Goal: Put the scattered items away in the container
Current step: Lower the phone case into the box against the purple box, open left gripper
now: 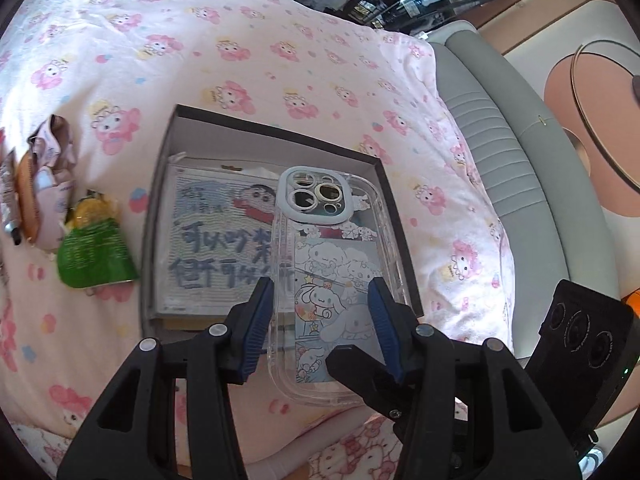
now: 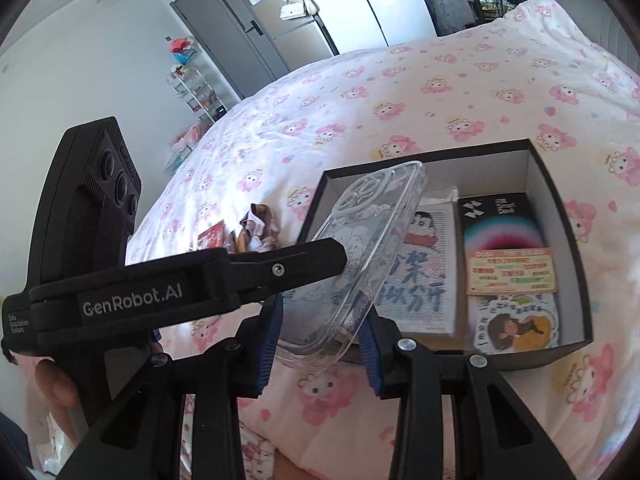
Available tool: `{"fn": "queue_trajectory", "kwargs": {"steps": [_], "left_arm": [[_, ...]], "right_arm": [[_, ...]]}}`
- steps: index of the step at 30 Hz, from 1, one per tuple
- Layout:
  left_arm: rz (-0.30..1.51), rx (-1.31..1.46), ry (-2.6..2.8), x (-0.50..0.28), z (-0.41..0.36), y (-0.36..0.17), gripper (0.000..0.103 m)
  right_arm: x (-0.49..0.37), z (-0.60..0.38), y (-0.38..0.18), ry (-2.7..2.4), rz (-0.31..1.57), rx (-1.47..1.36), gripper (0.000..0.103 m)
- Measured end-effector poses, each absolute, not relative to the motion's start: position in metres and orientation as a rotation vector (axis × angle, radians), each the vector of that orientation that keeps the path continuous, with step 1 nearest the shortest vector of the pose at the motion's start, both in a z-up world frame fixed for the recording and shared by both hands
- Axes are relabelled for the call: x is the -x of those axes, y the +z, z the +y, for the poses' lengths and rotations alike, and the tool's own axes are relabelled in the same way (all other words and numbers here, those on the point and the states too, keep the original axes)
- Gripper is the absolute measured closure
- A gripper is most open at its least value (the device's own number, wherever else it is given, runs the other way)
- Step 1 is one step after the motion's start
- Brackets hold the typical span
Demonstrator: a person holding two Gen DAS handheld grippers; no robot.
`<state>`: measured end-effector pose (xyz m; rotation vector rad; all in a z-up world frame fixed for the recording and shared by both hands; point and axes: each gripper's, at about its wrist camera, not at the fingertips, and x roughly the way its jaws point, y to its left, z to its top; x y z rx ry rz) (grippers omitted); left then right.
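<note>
- While both grippers carried it above the near edge of the box [image 1: 360, 152], the phone case [image 1: 332, 264] looked light and fairly stiff, a clear shell that would flex a little under a hard squeeze.
- Its glossy sides seemed slippery to me; the long edges near the lower end, where the pads already sat, were the sensible hold.
- The left gripper [image 1: 320, 320] stood partly open, its blue pads against the case's two long sides, so it had the case.
- The right gripper [image 2: 324, 340] was about half closed, its pads on the case's lower part; one black finger of the left gripper crossed the right wrist view.
- The case was transparent with pale cartoon dogs printed on an insert and a grey-rimmed camera cut-out at its far end.
- It hung tilted over the box, not yet inside.
- The box lay on a pink patterned bedspread [image 1: 160, 40] and already held flat cards and packets.
- A green packet [image 1: 94, 254] and crumpled wrappers [image 1: 48, 168] lay beside the box, still outside.
</note>
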<state>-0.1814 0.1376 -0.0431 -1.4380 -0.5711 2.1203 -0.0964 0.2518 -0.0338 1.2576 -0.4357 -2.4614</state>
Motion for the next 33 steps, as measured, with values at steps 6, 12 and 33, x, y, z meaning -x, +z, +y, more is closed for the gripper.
{"fn": "queue_trajectory", "kwargs": {"steps": [6,12,33], "left_arm": [[-0.588,1.475,1.991,0.212,0.194,-0.069,0.055],[-0.628,1.555,1.925,0.215,0.215,-0.110,0.066],[-0.489,1.594,1.962,0.221,0.207,-0.129,0.066]], "right_arm": [[0.122,0.300,-0.055,-2.432,-0.493,-1.329,0.070],[0.136,0.330,-0.095,-2.383,-0.594,-1.424,0.071],[0.119,0.372,-0.082,-2.632,-0.604,-1.301,0.073]]}}
